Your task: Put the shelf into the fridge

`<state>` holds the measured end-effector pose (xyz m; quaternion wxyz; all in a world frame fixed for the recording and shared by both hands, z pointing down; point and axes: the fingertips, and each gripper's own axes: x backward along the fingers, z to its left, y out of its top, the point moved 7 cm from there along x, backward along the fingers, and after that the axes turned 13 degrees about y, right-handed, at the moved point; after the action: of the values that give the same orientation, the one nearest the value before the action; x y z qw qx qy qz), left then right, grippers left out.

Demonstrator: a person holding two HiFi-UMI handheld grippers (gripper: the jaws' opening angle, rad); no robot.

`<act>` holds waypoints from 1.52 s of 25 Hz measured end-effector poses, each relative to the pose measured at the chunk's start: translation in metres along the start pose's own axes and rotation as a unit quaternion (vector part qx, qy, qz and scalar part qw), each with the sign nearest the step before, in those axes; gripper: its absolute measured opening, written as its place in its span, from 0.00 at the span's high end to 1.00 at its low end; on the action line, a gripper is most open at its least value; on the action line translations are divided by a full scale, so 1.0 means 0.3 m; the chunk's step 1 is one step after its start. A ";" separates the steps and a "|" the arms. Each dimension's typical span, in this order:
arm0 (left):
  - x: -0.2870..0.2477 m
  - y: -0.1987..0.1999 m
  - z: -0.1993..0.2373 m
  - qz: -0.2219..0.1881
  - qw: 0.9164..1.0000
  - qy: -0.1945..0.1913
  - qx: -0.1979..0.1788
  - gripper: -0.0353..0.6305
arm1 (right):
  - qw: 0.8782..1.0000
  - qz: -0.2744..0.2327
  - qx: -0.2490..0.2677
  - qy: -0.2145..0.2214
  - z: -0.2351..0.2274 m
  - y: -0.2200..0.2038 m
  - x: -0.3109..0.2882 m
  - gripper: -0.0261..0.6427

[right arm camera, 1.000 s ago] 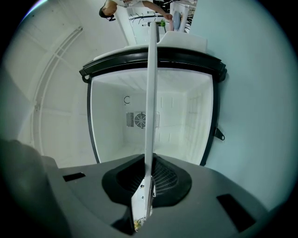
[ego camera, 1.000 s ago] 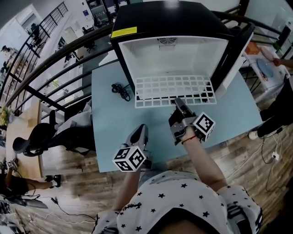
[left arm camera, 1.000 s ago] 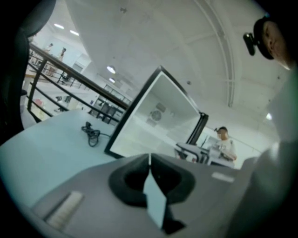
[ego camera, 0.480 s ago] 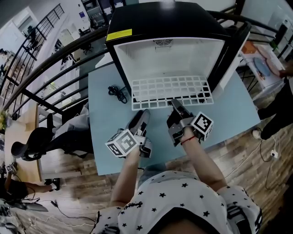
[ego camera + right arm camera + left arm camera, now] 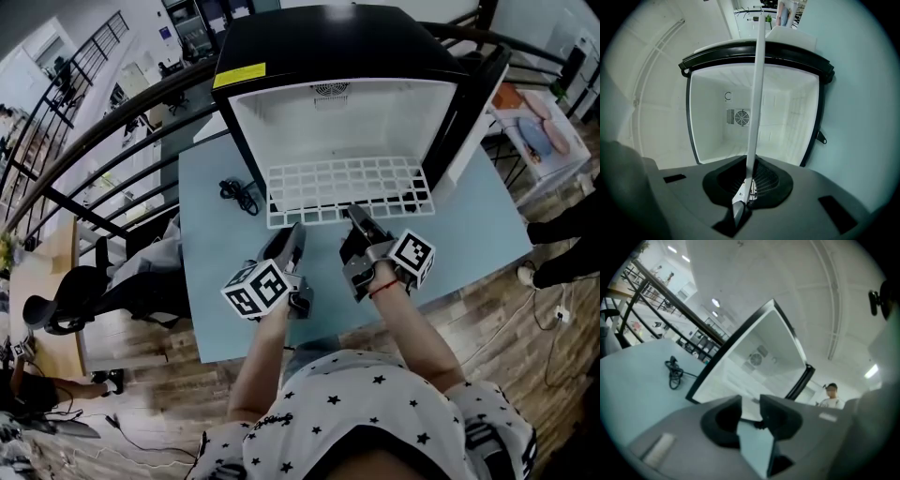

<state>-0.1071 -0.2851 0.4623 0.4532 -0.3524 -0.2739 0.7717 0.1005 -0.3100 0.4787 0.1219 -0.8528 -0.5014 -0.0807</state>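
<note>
A pale blue surface (image 5: 220, 281) stands on a wood-plank floor (image 5: 525, 328), with a black metal railing (image 5: 94, 141) running diagonally past its upper left. A black office chair (image 5: 61, 300) sits to the left. Thin cables (image 5: 553, 311) trail over the floor at right, and bright lights (image 5: 715, 302) dot the white ceiling (image 5: 787, 282).

- The fridge (image 5: 328, 37) stands at the table's (image 5: 220, 291) far edge.
- The shelf (image 5: 347, 183) lies partly inside it, its front edge out over the table.
- The cable (image 5: 239, 195) lies left of the fridge.
</note>
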 end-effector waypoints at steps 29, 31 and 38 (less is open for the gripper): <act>0.001 0.013 -0.005 -0.004 1.000 -0.011 -0.002 0.78 | 0.799 0.113 0.574 -0.139 0.106 0.298 0.331 0.69; 0.002 0.014 -0.008 -0.003 1.000 -0.012 -0.002 0.78 | 0.777 0.121 0.601 -0.141 0.132 0.309 0.326 0.69; 0.003 0.013 -0.005 -0.001 1.000 -0.013 -0.004 0.78 | 0.744 0.139 0.633 -0.164 0.144 0.324 0.316 0.69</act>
<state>-0.1081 -0.2859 0.4583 0.4488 -0.3442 -0.2827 0.7747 0.2322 -0.2638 0.4495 0.5593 -0.6400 -0.3255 0.4143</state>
